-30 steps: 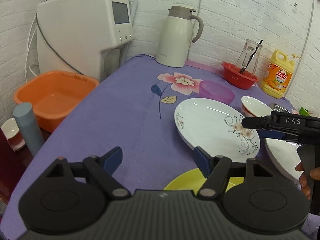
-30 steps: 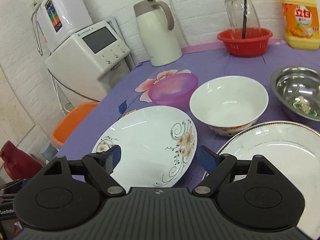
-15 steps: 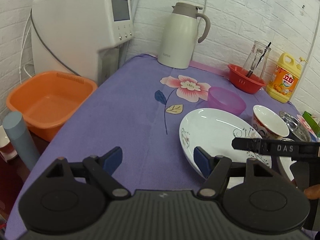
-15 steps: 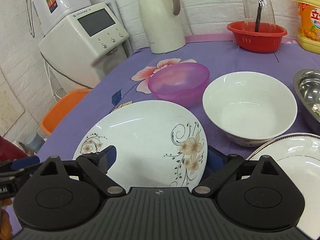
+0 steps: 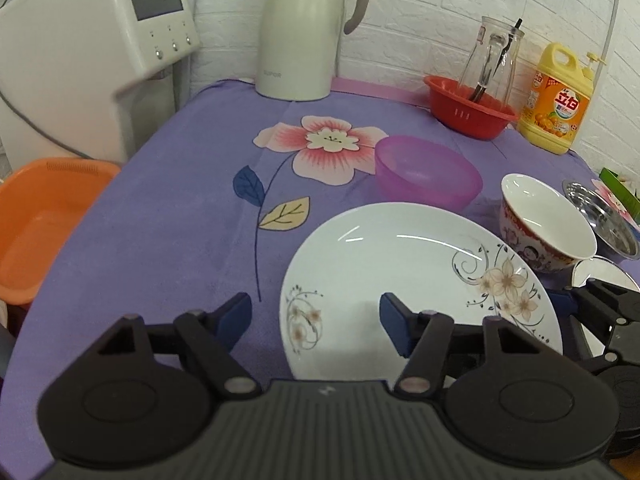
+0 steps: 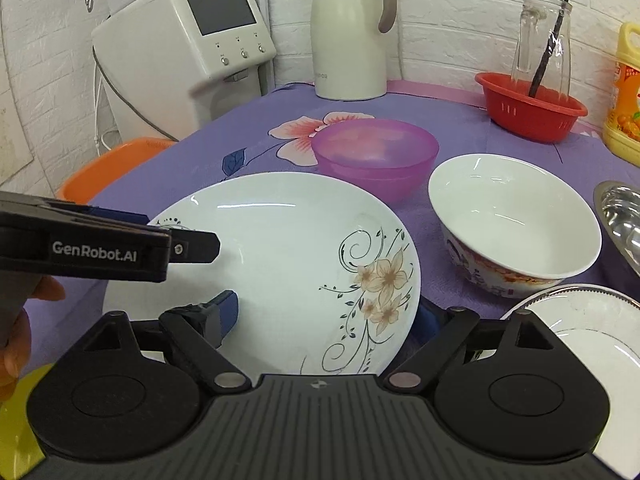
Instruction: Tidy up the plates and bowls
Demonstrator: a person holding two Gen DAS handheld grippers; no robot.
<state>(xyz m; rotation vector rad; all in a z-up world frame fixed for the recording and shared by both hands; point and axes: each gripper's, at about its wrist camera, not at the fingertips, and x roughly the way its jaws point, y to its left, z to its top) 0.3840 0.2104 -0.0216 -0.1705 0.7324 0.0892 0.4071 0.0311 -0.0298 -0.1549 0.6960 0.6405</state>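
Observation:
A white plate with a flower pattern [image 5: 408, 276] [image 6: 288, 264] lies on the purple cloth. My left gripper [image 5: 316, 320] is open, its right finger over the plate's near left rim; it also shows from the side in the right wrist view [image 6: 192, 246]. My right gripper [image 6: 328, 320] is open at the plate's near right edge, one finger over the plate, the other beyond its rim. A white patterned bowl [image 5: 544, 228] [image 6: 516, 220], a purple plastic bowl [image 5: 428, 172] [image 6: 372, 152], a steel bowl [image 5: 600, 216] and a second white plate [image 6: 576, 320] sit nearby. A yellow plate [image 6: 12, 432] peeks at lower left.
At the back stand a cream thermos jug [image 5: 300, 28], a red basket [image 5: 468, 108] holding a glass jar, and a yellow detergent bottle [image 5: 558, 104]. A white water dispenser [image 5: 80, 40] and an orange basin [image 5: 40, 220] are off the table's left edge.
Both grippers have moved forward and down onto the flowered plate; the left swung right so its right finger now overlaps the plate. Both stayed open.

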